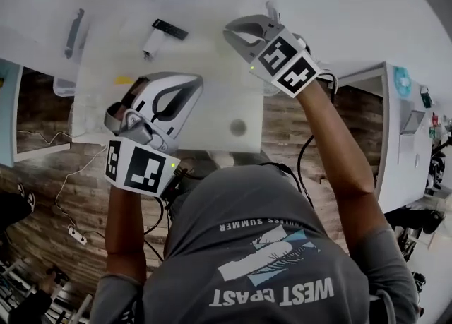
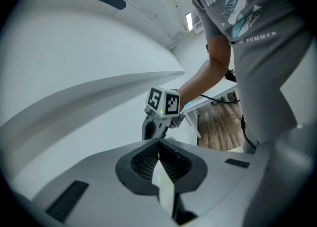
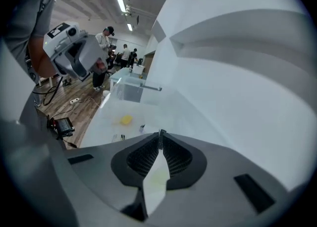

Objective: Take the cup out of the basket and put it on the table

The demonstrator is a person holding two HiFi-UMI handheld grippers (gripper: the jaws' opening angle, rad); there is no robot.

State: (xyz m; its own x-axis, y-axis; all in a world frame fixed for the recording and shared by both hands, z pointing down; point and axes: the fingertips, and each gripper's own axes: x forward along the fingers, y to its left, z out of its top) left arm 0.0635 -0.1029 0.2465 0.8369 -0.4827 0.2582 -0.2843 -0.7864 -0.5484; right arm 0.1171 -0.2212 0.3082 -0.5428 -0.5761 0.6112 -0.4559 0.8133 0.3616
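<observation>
Grippers: left gripper (image 2: 159,143) and right gripper (image 3: 160,133) each have jaws together, nothing between | Cup: not made out in any view; possibly inside the clear plastic box (image 3: 126,91) at the white worktop's (image 3: 168,112) far end | Risk: unopened jaws would shove the box or the small yellow block (image 3: 126,119) instead of gripping.

A small yellow object (image 1: 123,80) lies near a flat black device (image 1: 169,30).

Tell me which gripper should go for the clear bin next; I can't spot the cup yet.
Right, probably: the right gripper points along the table at the clear bin; the left gripper sits nearer but faces away. Both are shut, empty.
</observation>
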